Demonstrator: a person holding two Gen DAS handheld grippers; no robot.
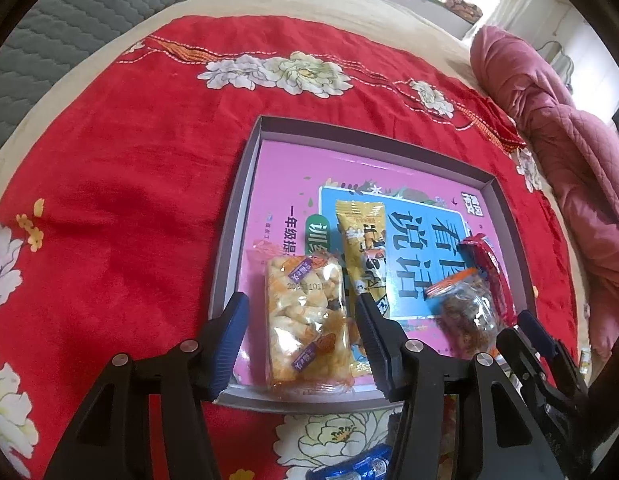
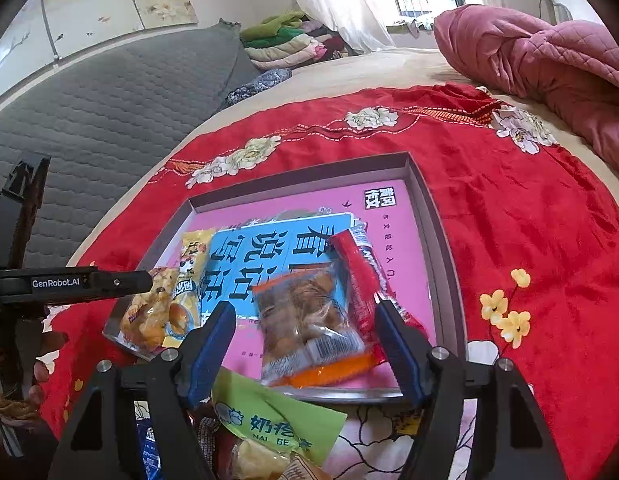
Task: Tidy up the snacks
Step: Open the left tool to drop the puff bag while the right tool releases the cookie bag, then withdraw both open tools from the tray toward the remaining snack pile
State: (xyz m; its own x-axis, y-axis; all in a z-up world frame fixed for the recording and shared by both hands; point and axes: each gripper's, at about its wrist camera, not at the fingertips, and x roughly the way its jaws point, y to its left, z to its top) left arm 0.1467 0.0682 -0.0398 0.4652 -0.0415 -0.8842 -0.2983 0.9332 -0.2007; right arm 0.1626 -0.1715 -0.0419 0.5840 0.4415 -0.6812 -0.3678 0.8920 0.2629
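The left hand-held gripper (image 1: 301, 312) stands released, its blue pads either side of a clear packet of pale puffed rice cake (image 1: 305, 320) without pressing it. That packet lies at the near edge of a shallow grey cardboard tray (image 1: 245, 184) lined with a pink booklet, on a red flowered cloth (image 1: 129, 168) over the bed. Just beyond the right pad lies a long yellow snack packet (image 1: 359, 240). The right hand-held gripper (image 2: 305, 320) is likewise released, straddling a clear orange-edged packet of brown snack (image 2: 309, 320), with a red wrapped bar (image 2: 359, 280) by its right pad. Below it lies a green packet (image 2: 269, 416).
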